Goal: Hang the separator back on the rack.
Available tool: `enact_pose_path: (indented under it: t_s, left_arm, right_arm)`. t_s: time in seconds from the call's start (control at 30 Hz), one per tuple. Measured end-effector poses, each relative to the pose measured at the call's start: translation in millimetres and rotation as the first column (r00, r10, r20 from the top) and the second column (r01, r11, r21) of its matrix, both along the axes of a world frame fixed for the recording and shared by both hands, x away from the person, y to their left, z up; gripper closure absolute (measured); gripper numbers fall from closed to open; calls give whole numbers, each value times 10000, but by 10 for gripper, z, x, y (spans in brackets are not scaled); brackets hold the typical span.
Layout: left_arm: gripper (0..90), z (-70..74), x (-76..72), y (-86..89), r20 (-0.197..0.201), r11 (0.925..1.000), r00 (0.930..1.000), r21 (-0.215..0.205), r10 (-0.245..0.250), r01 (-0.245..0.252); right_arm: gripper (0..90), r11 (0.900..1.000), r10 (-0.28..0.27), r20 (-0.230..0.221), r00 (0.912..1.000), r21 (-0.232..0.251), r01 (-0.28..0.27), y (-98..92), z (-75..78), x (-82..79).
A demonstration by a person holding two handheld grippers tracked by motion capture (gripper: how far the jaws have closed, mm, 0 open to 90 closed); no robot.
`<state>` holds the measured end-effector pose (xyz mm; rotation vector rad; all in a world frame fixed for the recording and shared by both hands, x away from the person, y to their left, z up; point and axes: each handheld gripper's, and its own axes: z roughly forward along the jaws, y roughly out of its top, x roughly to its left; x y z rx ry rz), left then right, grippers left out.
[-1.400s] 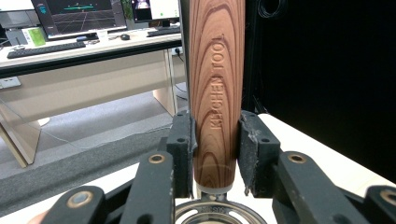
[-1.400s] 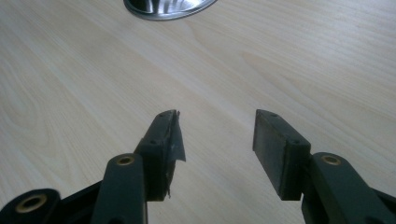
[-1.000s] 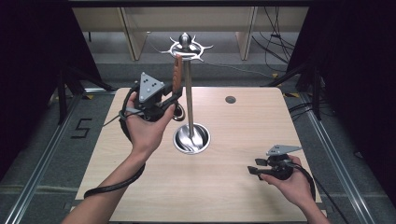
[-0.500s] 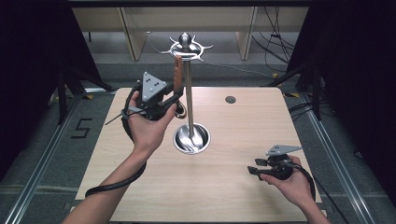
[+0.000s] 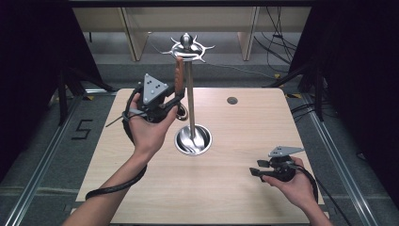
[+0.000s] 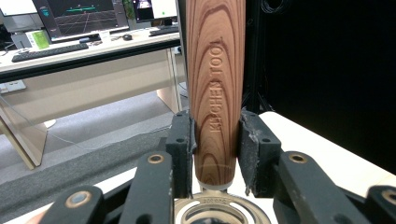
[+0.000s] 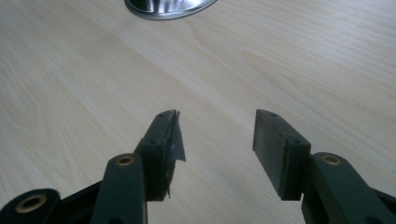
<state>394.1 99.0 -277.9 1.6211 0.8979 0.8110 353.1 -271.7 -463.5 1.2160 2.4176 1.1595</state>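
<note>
Our left claw [image 6: 215,144] is squeezed tight on a wooden handle [image 6: 216,84]. We can read "KITCHEN TOOL" on the wood. The handle stands straight up, and a shiny metal part sits just under it.

From above, we see the left claw [image 5: 175,101] held up in the air, just left of the tall metal stand [image 5: 190,94]. The handle [image 5: 179,75] rises close beside the stand's pole, near the hooks on top. The stand's round shiny base [image 5: 193,140] sits in the middle of the table [image 5: 226,188].

Our right claw [image 7: 215,135] is open wide with nothing in it. It is low over the bare table, with the stand's base [image 7: 166,8] farther ahead. From above, the right claw [image 5: 254,171] is to the right of the stand, near the table's front edge.

A small dark hole [image 5: 232,100] is in the table, behind the stand and to its right.
</note>
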Motion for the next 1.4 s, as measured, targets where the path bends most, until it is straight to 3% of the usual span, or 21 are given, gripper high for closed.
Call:
enact_pose_path:
  t_s: [0.03,0.07,0.13,0.5,0.7,0.97,1.13,1.4]
  left_arm:
    - [671,0,0,0,0,10000,10000,0,0,0]
    - [670,-10,-2,5,23,10000,10000,36,-10,10]
    - [670,-20,-5,10,25,10000,10000,26,4,-4]
    - [656,-77,-45,32,30,9997,9999,201,-142,141]
    - [544,-74,-116,98,242,9991,9989,80,-409,408]
    - [441,-58,-282,297,221,9985,9984,-121,-523,526]
    - [416,-132,-349,486,-52,9993,9993,-42,-361,361]
    - [379,-241,-423,698,-34,9998,9998,39,-183,183]
  right_arm:
    - [507,10000,0,0,10000,0,0,0,0,0]
    - [508,9993,167,-317,9994,-316,-177,-25,33,-4]
    - [508,9994,87,-356,9993,-322,-99,-28,35,-3]
    - [508,9994,154,-255,9996,-315,-162,-23,29,-3]
    - [508,9994,121,-286,9995,-316,-130,-20,27,-3]
    - [507,9994,116,-234,9997,-335,-124,-20,32,-5]
    - [507,9995,-46,-422,9991,-300,34,-16,27,-10]
    - [507,9995,38,-294,9996,-322,-48,-18,31,-7]
